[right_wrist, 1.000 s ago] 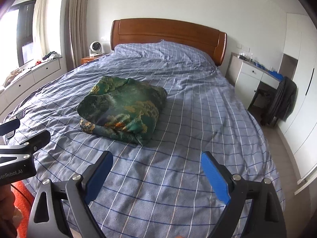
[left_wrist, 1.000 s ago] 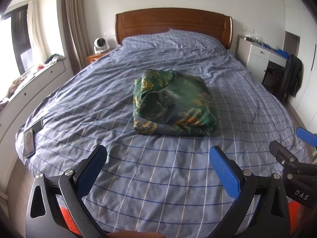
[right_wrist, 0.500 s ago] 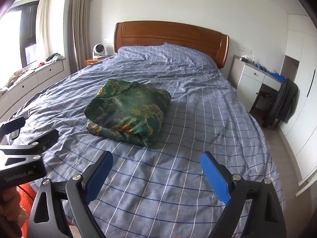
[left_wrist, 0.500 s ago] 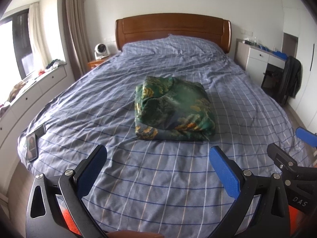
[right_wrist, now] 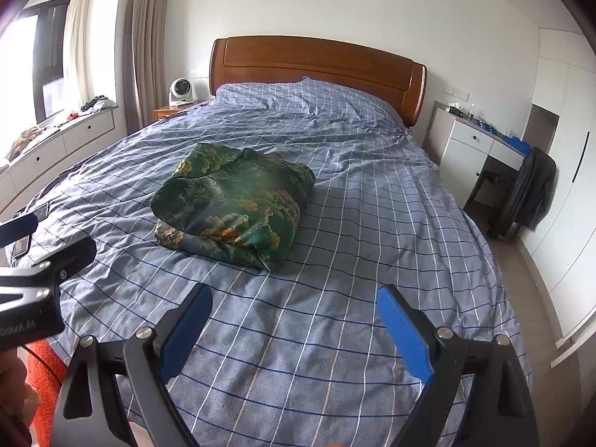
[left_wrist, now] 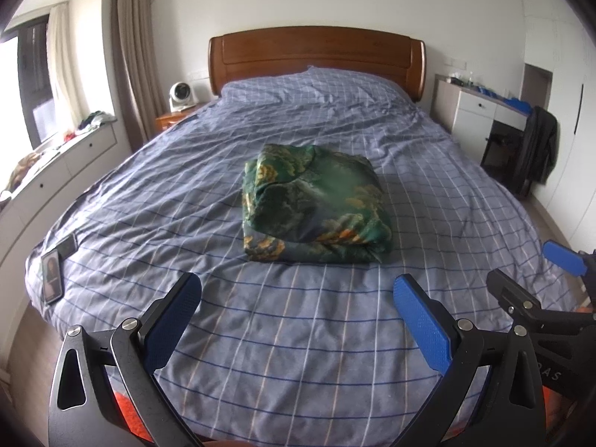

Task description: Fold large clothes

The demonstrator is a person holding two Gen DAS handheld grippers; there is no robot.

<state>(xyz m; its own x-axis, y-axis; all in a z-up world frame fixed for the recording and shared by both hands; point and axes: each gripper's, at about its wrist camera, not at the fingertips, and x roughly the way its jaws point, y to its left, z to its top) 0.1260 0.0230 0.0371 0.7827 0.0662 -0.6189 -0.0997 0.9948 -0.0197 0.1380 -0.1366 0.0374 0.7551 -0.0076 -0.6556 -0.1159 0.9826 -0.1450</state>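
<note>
A green patterned garment (left_wrist: 316, 205) lies folded into a thick bundle in the middle of the bed (left_wrist: 305, 335), also seen in the right wrist view as the garment (right_wrist: 234, 201). My left gripper (left_wrist: 298, 320) hangs open over the foot of the bed, well short of the bundle, with nothing between its blue pads. My right gripper (right_wrist: 294, 327) is open too, empty, and equally far back from the garment. Each gripper shows at the edge of the other's view: the right gripper (left_wrist: 536, 287) and the left gripper (right_wrist: 44, 242).
A blue checked cover (right_wrist: 372, 193) spreads over the bed, with a wooden headboard (left_wrist: 316, 56) behind. Two phones (left_wrist: 52, 275) lie at the bed's left corner. A white desk (right_wrist: 473, 145) and a chair with a dark jacket (right_wrist: 529, 193) stand on the right. A fan (left_wrist: 180, 93) sits on the nightstand.
Both grippers have drawn back and tilted up a little, so the folded garment sits slightly farther and lower in each view. The garment itself has not moved.
</note>
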